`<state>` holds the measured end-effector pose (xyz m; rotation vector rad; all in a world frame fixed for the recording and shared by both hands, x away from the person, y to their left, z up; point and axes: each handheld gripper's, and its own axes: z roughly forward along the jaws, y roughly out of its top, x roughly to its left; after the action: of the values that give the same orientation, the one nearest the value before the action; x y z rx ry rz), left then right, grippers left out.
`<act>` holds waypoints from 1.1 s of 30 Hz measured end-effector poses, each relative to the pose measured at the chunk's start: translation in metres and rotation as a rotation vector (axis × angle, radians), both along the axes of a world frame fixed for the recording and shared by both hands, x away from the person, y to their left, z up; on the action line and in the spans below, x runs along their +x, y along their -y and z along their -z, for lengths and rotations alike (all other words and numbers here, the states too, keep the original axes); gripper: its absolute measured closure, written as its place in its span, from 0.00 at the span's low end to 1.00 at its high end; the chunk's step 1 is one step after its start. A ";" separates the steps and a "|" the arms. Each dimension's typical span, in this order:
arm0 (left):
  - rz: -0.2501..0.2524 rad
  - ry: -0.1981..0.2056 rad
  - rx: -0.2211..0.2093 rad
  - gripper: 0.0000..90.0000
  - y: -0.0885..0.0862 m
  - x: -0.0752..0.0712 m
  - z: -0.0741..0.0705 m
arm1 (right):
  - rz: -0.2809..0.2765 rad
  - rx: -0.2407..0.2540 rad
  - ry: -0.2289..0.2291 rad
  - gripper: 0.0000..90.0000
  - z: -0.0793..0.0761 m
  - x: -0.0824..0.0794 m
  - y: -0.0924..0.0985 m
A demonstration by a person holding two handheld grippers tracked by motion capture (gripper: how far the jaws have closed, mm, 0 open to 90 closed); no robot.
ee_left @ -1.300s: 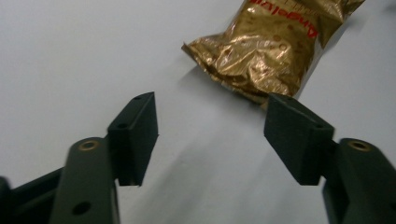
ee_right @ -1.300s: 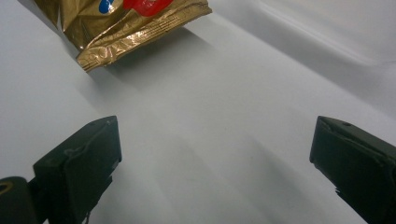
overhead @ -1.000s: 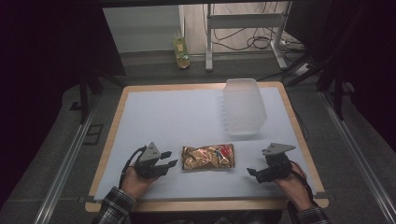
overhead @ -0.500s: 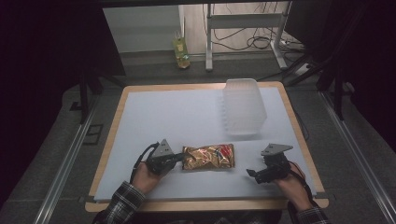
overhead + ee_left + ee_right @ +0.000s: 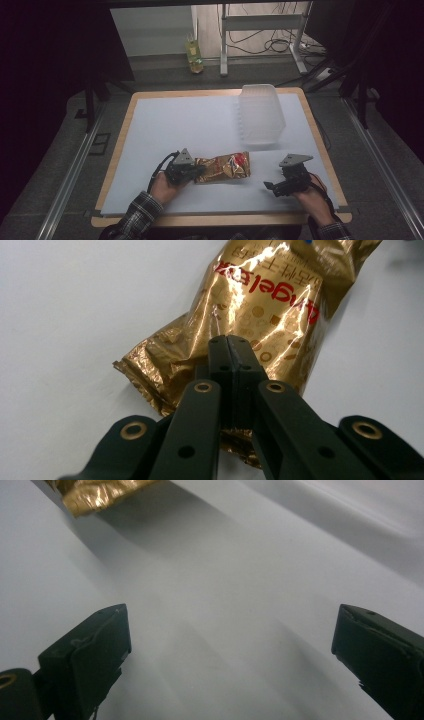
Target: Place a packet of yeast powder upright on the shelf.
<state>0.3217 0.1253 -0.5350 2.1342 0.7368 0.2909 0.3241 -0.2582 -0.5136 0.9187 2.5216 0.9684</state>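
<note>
Left gripper view: left hand-held gripper (image 5: 231,347) has its jaws pressed together on the crimped end seam of the gold foil snack bag (image 5: 260,305). The pinch sits at the crumpled corner of the seal, not on the puffed body (good, since foil slips and the contents crush). Bag lies flat on the tabletop (image 5: 65,300), red print running away from the jaws.

High view: same left hand-held gripper (image 5: 192,171) is at the bag's left end, and the snack bag (image 5: 223,167) sits near the front edge of the tabletop (image 5: 180,120), roughly centred between the two hands. Right hand-held gripper (image 5: 274,186) rests well apart from the bag's right end, jaws spread wide and holding nothing; right gripper view confirms this, with both black jaws far apart over bare surface and just a gold corner (image 5: 100,492) at the top.

My read of the step: secure and lift the bag, probably toward the clear plastic container (image 5: 260,117) at the back right.

To do it well:
- keep the pinch fully on the seam; a corner-only bite may tear or slide
- lift slowly, as the bag will swing down from one end
- bring the right gripper onto the opposite seam before carrying
- clear the container rim before lowering
</note>
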 end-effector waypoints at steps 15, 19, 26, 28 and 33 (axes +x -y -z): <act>-0.036 -0.002 -0.001 1.00 -0.008 -0.012 0.004 | -0.080 0.032 -0.014 0.03 -0.016 -0.004 -0.015; -0.042 -0.005 -0.001 1.00 -0.011 -0.016 0.006 | -0.106 0.076 -0.061 0.03 -0.019 0.001 -0.023; -0.046 -0.013 0.004 1.00 -0.013 -0.017 0.007 | -0.112 0.134 -0.120 0.03 -0.024 0.010 -0.035; -0.055 -0.014 0.008 1.00 -0.012 -0.018 0.007 | -0.100 0.146 -0.132 0.03 -0.027 0.017 -0.042; -0.070 -0.014 0.019 1.00 -0.012 -0.020 0.007 | -0.122 0.128 -0.128 0.04 -0.032 0.021 -0.055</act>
<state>0.3021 0.1369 -0.5421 2.1334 0.8206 0.3219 0.3451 -0.2033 -0.4820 0.8983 2.6757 1.1535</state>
